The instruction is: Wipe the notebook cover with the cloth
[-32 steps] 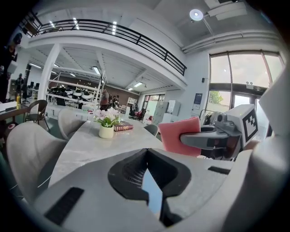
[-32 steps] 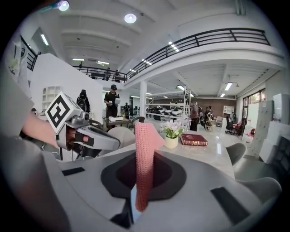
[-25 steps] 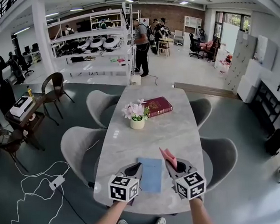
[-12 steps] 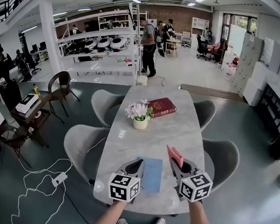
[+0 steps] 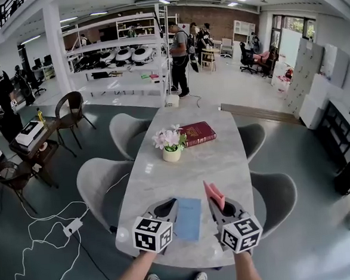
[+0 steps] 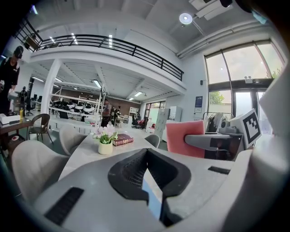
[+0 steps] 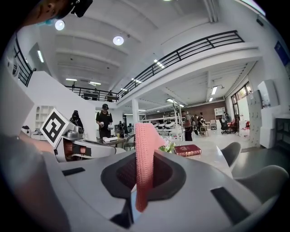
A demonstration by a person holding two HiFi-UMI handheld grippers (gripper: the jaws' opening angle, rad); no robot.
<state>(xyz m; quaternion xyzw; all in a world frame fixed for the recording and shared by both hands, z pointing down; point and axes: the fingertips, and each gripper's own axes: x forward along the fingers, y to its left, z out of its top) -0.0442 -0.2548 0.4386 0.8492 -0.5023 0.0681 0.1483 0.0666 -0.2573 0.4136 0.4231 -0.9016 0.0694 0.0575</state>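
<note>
The notebook (image 5: pixel 188 218) lies flat, blue cover up, at the near end of the table (image 5: pixel 166 179), between the two grippers. That puts it within reach of both: one tool can steady it while the other wipes. The left gripper (image 5: pixel 168 210) sits low at the notebook's left edge with its jaws closed, tips together. In the left gripper view nothing is pinched between them, and a strip of blue shows through the slit below. It is likely placed there to keep the notebook from sliding, though I cannot tell whether it presses on the cover. The right gripper (image 5: pixel 215 205) is just right of the notebook, clamped on the pink cloth (image 5: pixel 213 195). The right gripper view shows the cloth (image 7: pixel 145 149) pinched near its lower end and standing up out of the jaws as a narrow strip. Held this way, a free flap sticks out beyond the tool, which suits dragging it over the cover. The cloth appears clear of the notebook, so the wipe looks not yet begun. The notebook's long axis runs near to far, roughly along the table's length, with the far end leaning slightly right and its short edges facing near and far. The cloth's long axis is close to upright, its free end pointing up and a little toward the far left.
</note>
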